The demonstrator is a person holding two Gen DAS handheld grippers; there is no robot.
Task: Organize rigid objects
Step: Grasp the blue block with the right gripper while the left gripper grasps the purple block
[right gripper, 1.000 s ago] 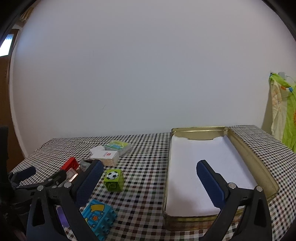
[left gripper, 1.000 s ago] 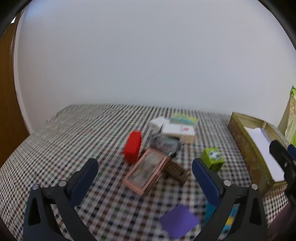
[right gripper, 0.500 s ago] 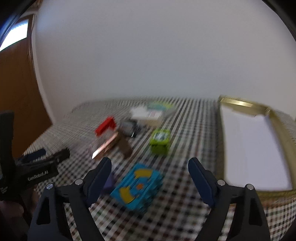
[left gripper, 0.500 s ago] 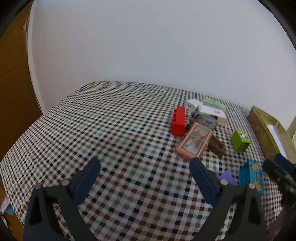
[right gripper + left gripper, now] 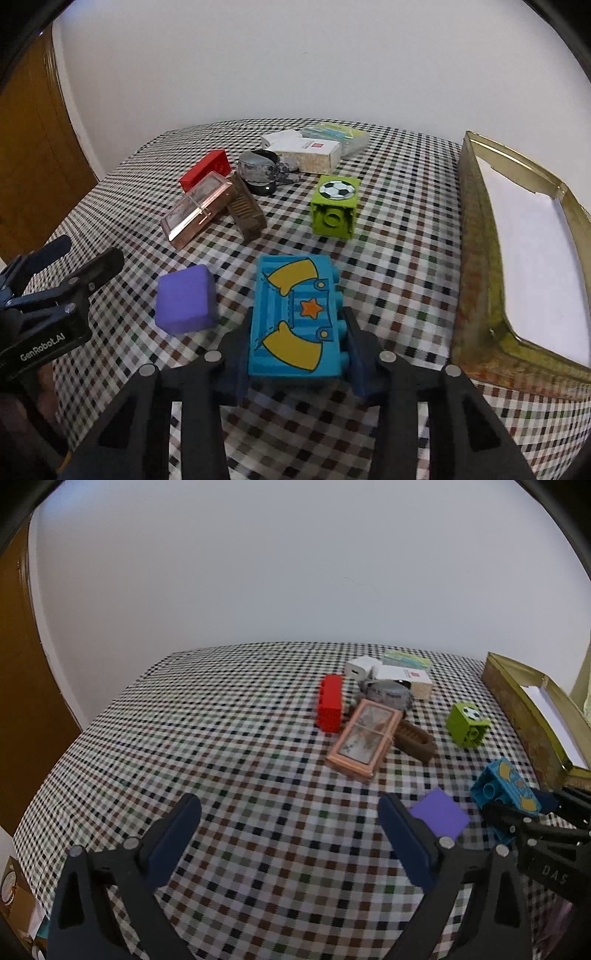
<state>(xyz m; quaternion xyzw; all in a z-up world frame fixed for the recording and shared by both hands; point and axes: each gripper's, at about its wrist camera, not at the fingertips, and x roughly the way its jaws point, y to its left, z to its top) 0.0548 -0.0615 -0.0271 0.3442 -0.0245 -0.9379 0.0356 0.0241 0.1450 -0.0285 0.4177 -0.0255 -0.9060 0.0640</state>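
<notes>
A blue toy brick (image 5: 295, 317) with yellow shapes and an orange star lies on the checked cloth. My right gripper (image 5: 297, 350) is closing on it, with the dark pads against its two long sides. In the left wrist view the same brick (image 5: 506, 794) shows at the right, between the right gripper's fingers (image 5: 502, 812). My left gripper (image 5: 290, 830) stands wide open over bare cloth with nothing between its fingers. It also shows at the left of the right wrist view (image 5: 85, 254). A gold tin box (image 5: 476, 258) with a white lining sits to the right.
A purple block (image 5: 184, 301) lies left of the blue brick. Beyond are a green football cube (image 5: 334, 210), a brown piece (image 5: 245, 206), a pink clear case (image 5: 197, 208), a red brick (image 5: 205, 170), a grey lump (image 5: 258, 168) and white cartons (image 5: 314, 149). A brown door (image 5: 22, 686) stands left.
My right gripper tipped down, swung left to the blue brick and narrowed its jaws onto it. The left gripper drifted sideways and stayed open.
</notes>
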